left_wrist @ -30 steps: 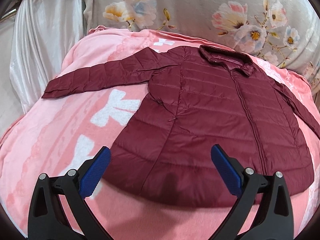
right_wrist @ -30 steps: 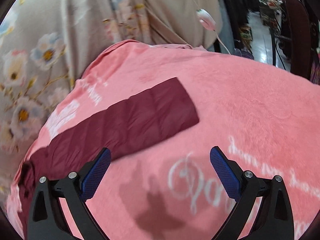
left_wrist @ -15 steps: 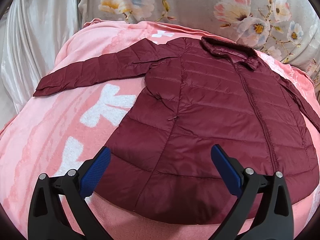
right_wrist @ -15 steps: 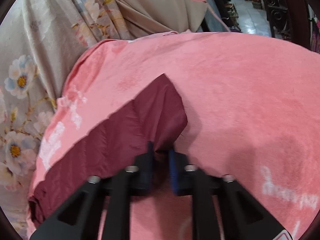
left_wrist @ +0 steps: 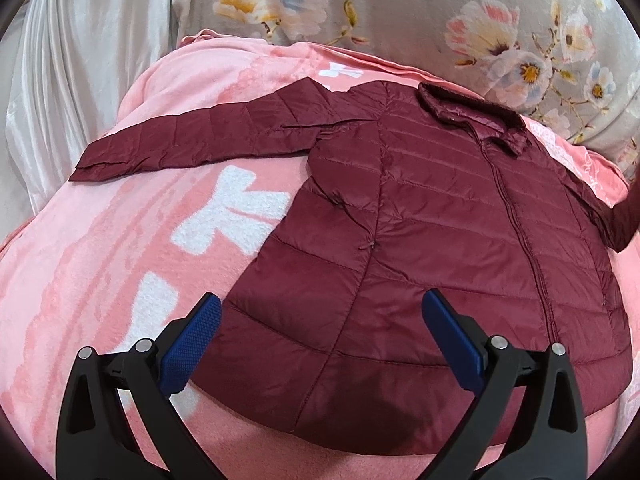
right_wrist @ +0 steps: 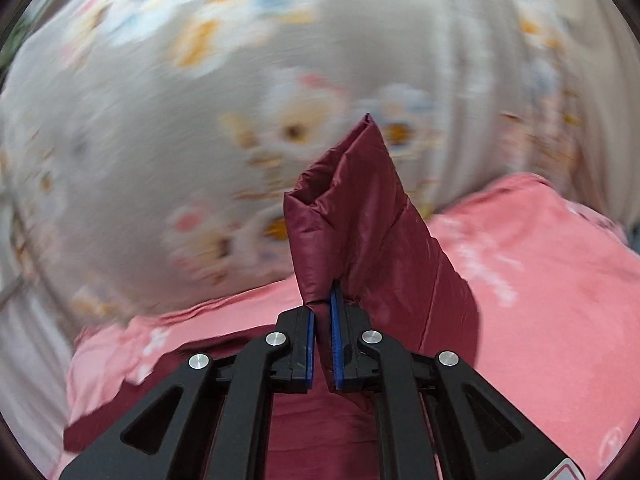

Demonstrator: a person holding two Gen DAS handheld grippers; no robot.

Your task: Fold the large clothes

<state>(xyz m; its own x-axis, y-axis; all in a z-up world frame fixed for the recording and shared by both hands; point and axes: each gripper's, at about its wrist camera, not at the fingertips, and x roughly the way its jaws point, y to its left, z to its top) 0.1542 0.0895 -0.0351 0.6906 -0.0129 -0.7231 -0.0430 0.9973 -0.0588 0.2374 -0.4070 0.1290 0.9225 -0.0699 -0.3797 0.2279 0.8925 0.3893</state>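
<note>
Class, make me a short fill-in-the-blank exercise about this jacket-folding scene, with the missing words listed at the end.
1. The dark red jacket lies on a ____ blanket.
2. The right claw is shut on the jacket's ____.
3. The left claw hovers over the hem with its jaws ____.
4. The cloth behind the bed is printed with ____.

Missing words: pink; sleeve; open; flowers

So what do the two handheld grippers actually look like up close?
Both match: the left gripper and right gripper have black angular frames with triangular cut-outs, round silver pivot pins, and blue textured pads lining each finger. No cables, hands or sleeves show.
</note>
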